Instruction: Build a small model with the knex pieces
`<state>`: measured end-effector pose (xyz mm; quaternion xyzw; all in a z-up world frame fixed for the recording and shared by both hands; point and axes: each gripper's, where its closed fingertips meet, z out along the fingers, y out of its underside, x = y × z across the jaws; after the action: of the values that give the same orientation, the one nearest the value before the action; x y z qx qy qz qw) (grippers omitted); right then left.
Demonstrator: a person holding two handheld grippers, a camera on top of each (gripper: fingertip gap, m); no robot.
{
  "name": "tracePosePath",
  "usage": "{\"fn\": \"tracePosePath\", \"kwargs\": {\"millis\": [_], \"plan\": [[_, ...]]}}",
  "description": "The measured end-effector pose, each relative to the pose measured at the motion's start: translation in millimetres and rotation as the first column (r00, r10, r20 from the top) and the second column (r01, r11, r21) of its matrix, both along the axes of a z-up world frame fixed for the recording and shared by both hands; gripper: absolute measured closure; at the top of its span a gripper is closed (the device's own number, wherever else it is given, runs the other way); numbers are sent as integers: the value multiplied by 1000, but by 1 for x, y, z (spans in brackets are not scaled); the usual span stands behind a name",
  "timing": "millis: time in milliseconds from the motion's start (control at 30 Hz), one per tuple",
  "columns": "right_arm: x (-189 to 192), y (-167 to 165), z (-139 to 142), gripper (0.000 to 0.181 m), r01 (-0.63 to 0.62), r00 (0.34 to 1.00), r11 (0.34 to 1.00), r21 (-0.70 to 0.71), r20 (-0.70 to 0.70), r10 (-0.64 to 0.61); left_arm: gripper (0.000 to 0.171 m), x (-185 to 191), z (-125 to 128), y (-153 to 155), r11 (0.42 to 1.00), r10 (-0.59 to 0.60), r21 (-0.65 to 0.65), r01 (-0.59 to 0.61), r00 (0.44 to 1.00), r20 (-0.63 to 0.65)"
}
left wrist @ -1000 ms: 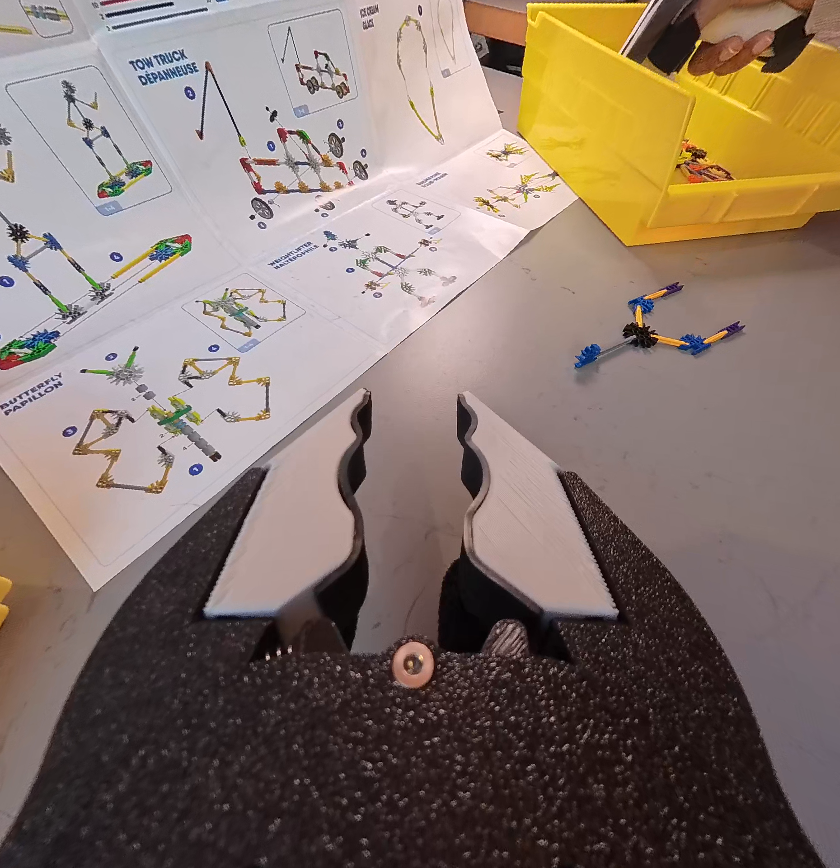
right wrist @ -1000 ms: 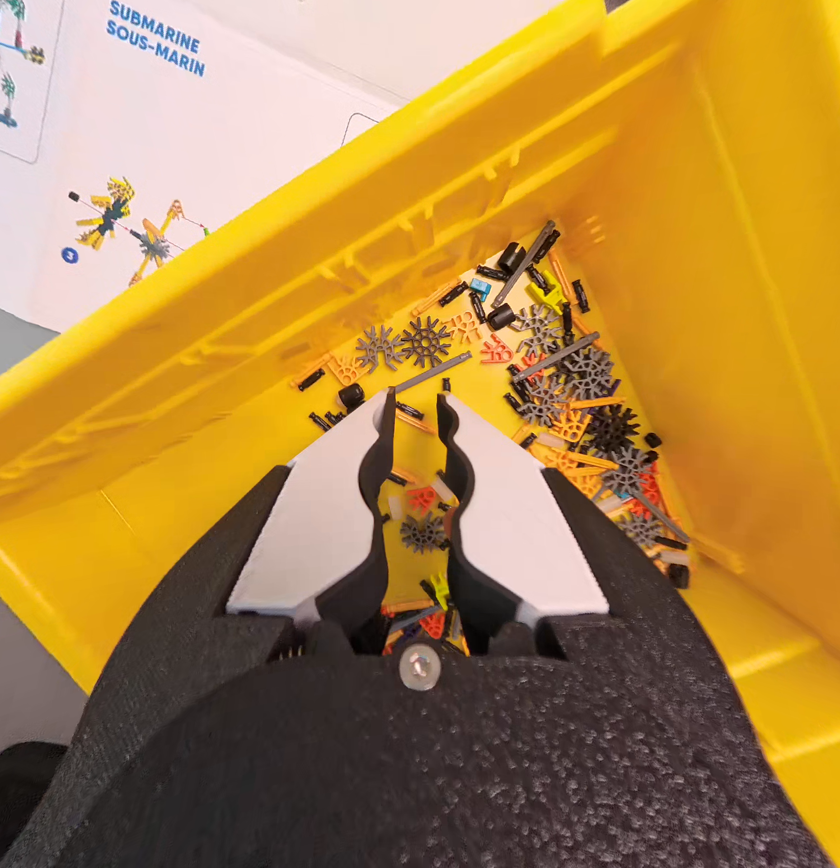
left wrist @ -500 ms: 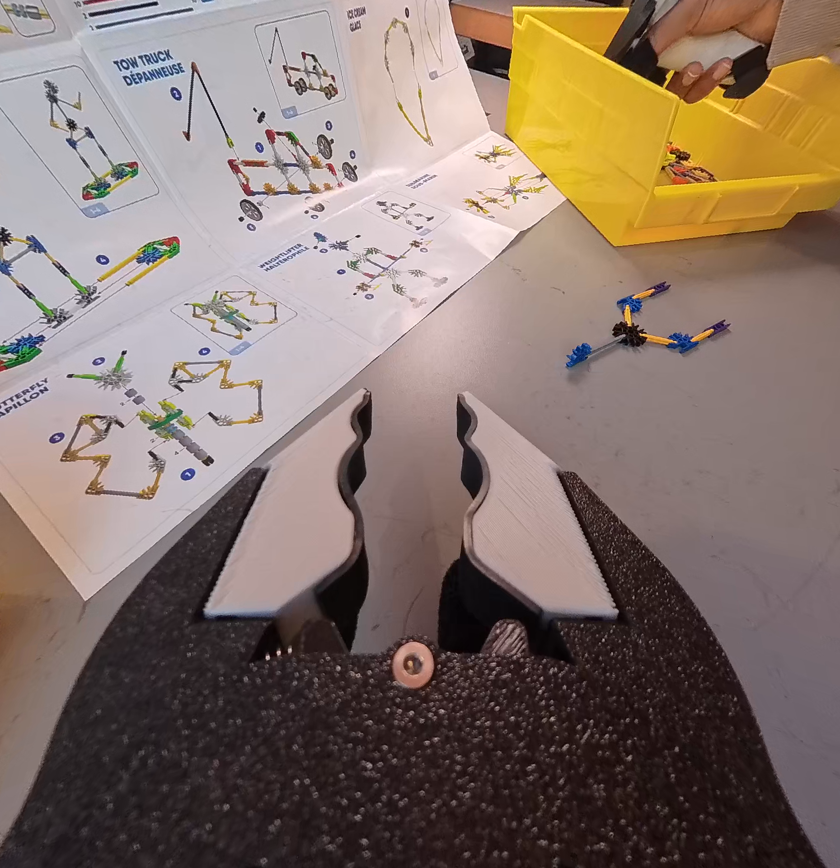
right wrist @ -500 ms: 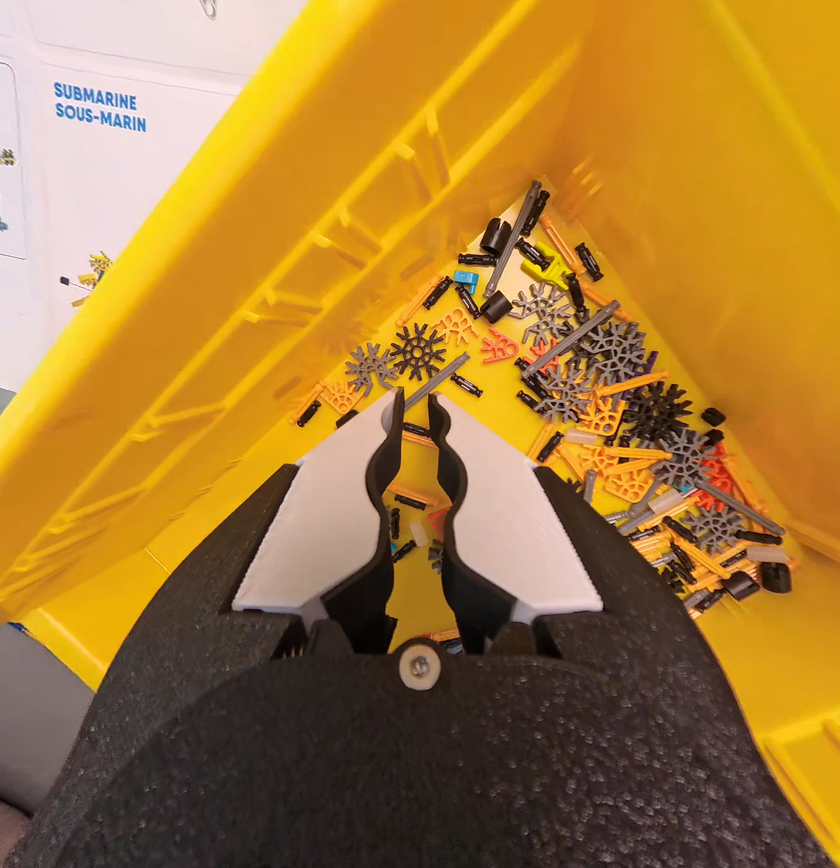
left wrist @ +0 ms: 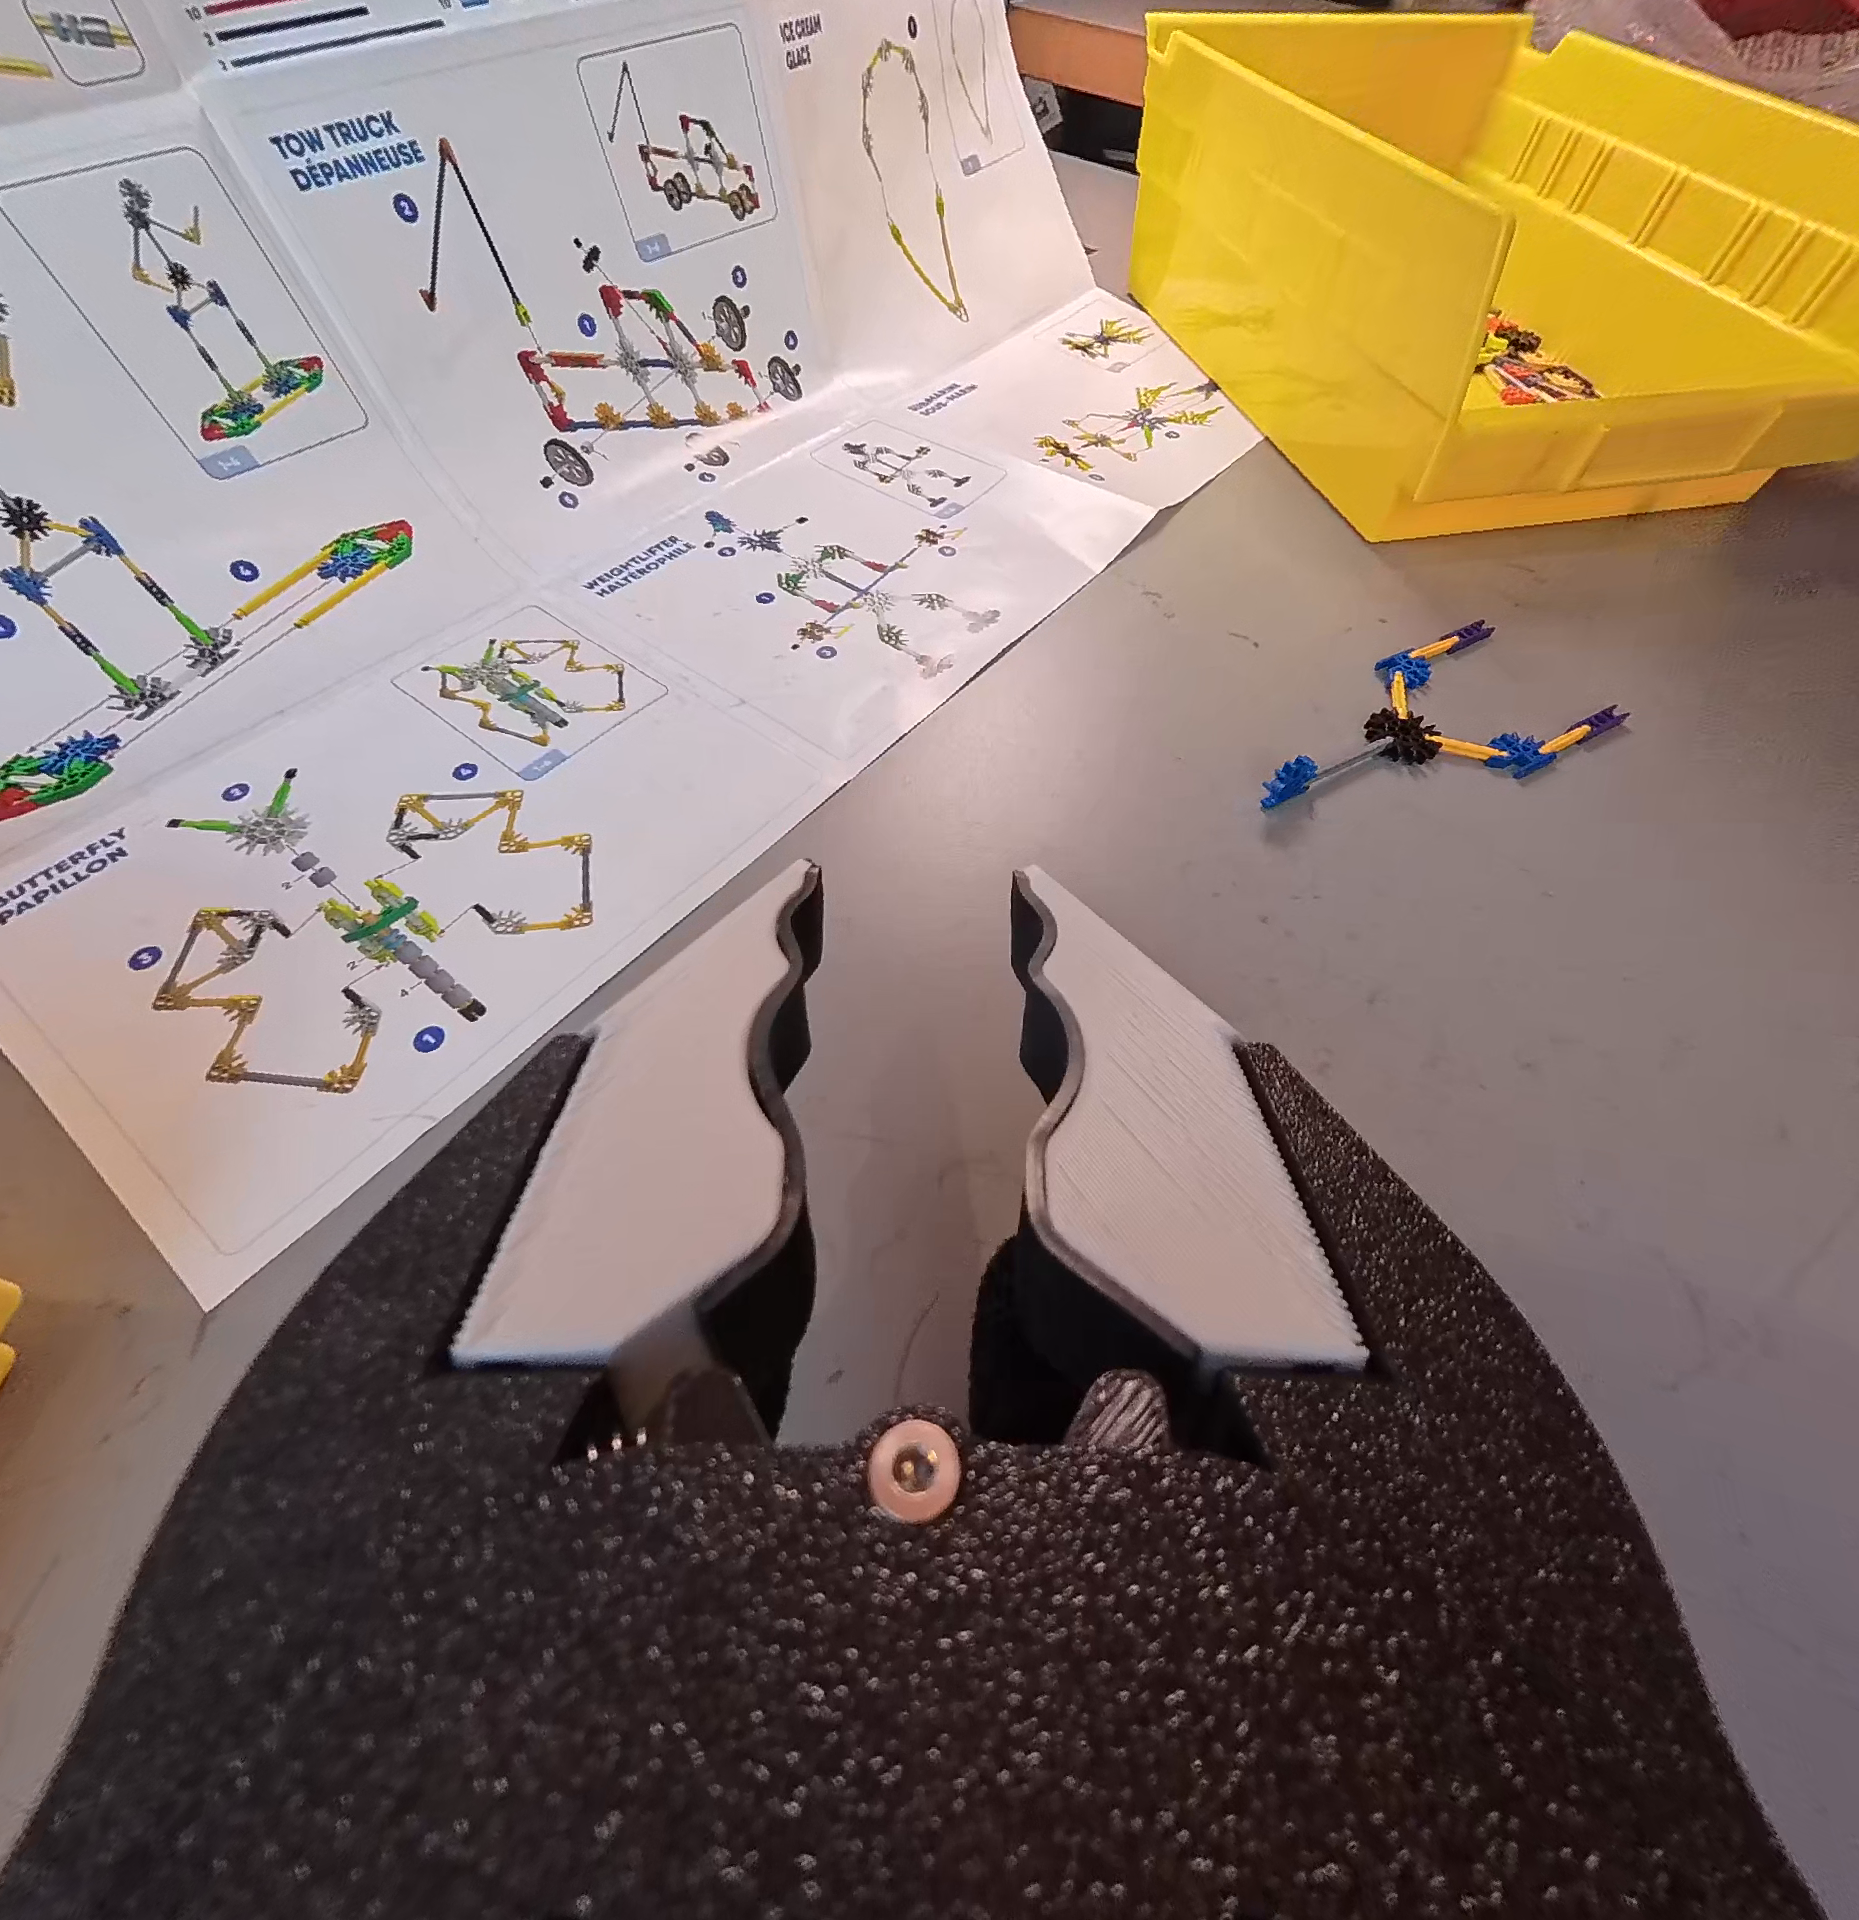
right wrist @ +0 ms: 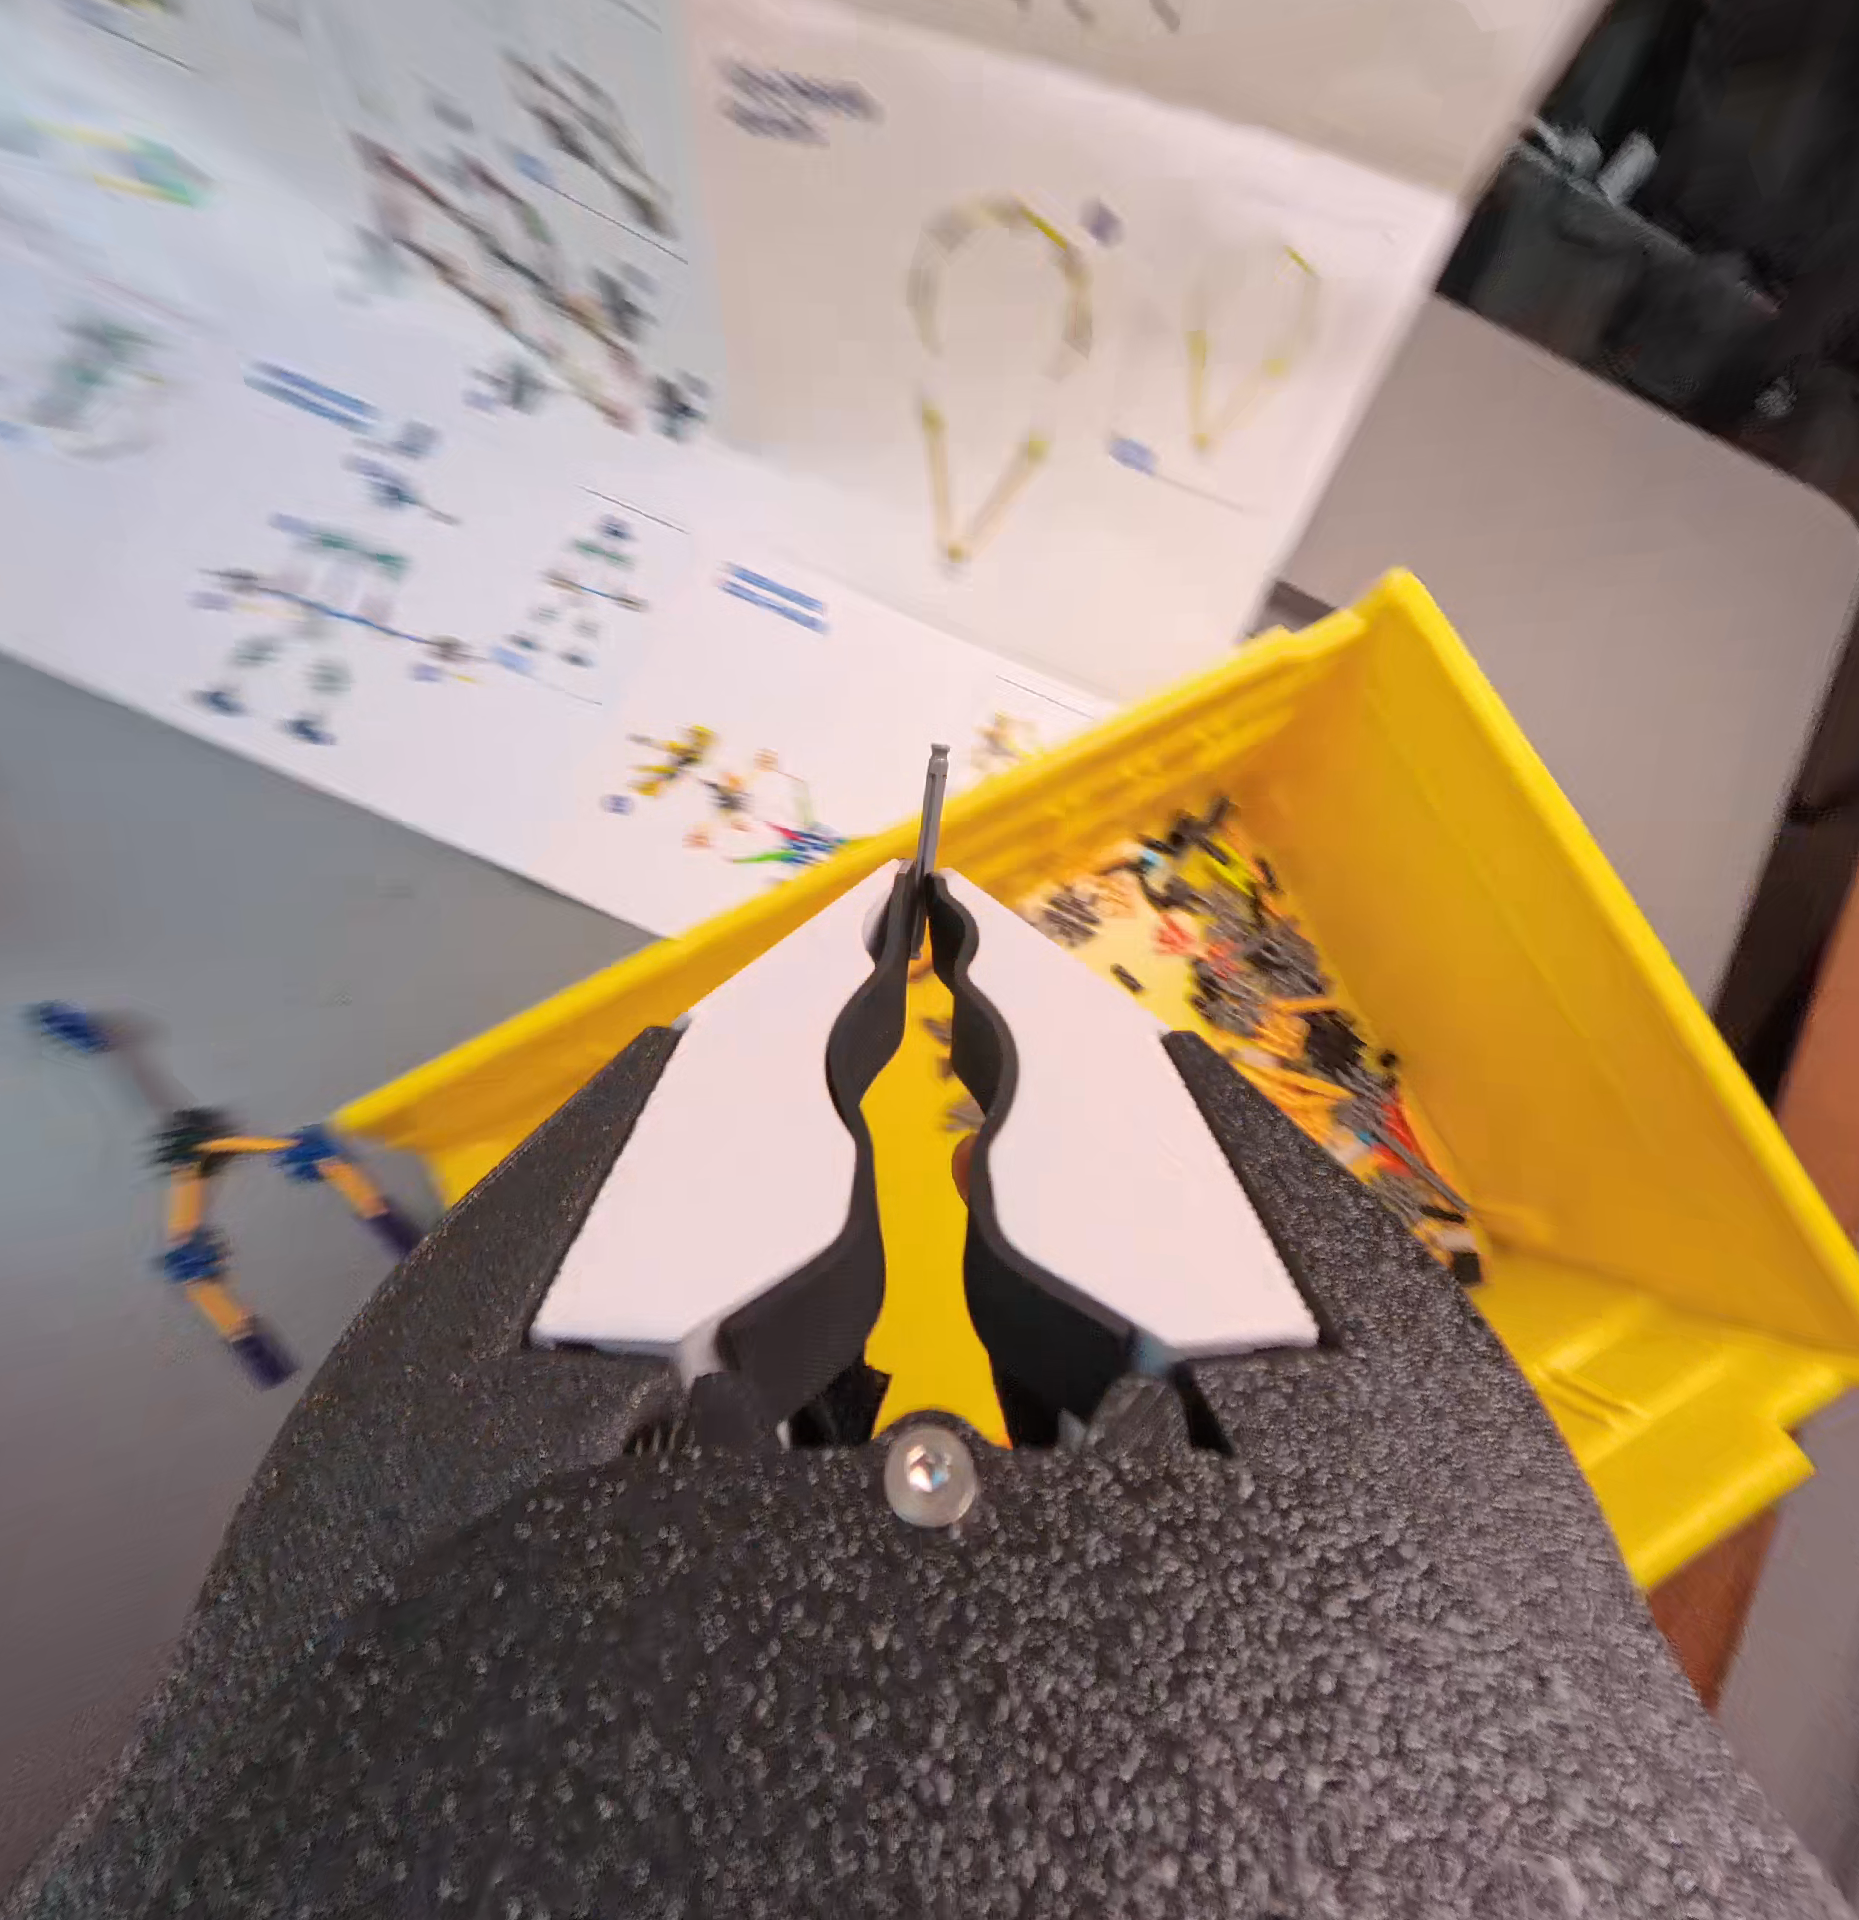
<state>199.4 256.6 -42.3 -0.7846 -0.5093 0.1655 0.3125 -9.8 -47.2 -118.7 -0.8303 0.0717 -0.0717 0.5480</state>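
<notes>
Gripping grey rod, right tool over grey table.

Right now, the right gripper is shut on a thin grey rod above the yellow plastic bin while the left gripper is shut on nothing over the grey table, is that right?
Not quite: the left gripper is open, as the left wrist view shows, empty over the grey table. The right gripper is indeed shut on the thin grey rod above the yellow plastic bin.
</notes>
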Motion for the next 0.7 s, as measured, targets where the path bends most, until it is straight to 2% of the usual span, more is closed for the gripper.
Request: {"fn": "tracePosePath", "kwargs": {"millis": [67, 133, 233, 300, 367, 467, 600, 700], "plan": [[-26, -73, 27, 181, -192, 978, 981, -19, -85, 190, 135, -1, -1, 1, 1000, 1, -9, -1, 1000, 1], [-48, -151, 27, 181, -402, 913, 915, -37, -96, 397, 135, 0, -2, 2, 1000, -5, -11, 5, 1000, -5], [-70, -243, -12, 181, -591, 806, 802, -81, -39, 590, 135, 1, -2, 1, 1000, -9, -6, 9, 1000, -21], [-85, -280, -50, 181, -639, 766, 761, -110, 3, 643, 135, 2, -1, -1, 1000, -8, -3, 8, 1000, -29], [-94, -301, -87, 181, -665, 736, 738, -119, 64, 674, 135, 0, -1, -3, 1000, -3, 1, 3, 999, -46], [-103, -318, -119, 181, -660, 732, 737, -142, 98, 674, 135, -2, 1, -6, 1000, 4, 6, -4, 997, -71], [-106, -317, -132, 179, -635, 754, 762, -122, 113, 647, 135, -2, 4, -7, 1000, 10, 12, -9, 997, -72], [-101, -310, -121, 162, -624, 769, 774, -107, 93, 633, 135, 0, 4, -8, 1000, -5, 5, 5, 998, -69]]}}
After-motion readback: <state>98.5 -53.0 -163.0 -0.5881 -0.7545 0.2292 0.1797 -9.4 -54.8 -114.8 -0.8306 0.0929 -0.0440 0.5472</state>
